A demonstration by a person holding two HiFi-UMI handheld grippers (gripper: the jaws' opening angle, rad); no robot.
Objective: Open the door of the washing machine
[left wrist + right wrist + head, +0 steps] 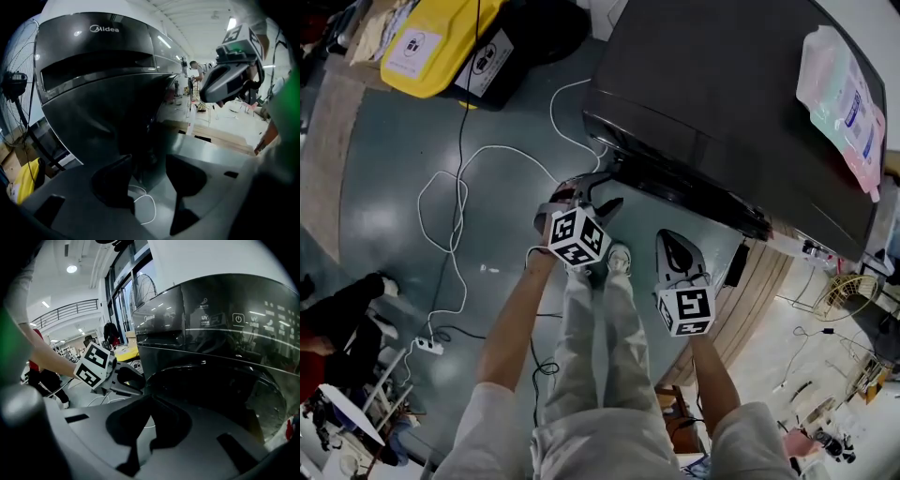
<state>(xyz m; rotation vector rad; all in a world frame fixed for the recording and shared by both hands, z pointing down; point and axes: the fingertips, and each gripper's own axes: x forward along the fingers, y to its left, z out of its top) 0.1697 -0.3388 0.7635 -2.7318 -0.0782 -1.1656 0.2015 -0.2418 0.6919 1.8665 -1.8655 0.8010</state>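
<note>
A dark front-loading washing machine (pixel 722 103) fills the far right of the scene, with its round door (pixel 211 390) on the near face. The left gripper (pixel 598 195) is close to the door's left edge, fingers spread, and only floor and a looping white cable (pixel 455 202) show between them. The right gripper (pixel 668 236) hangs near the door front, fingers pressed together and empty. A plastic packet (pixel 844 103) lies on the machine's top. A yellow case (pixel 431 42) and a power strip (pixel 428 346) sit on the floor to the left. A standing fan (pixel 16 84) is beside the machine.
</note>
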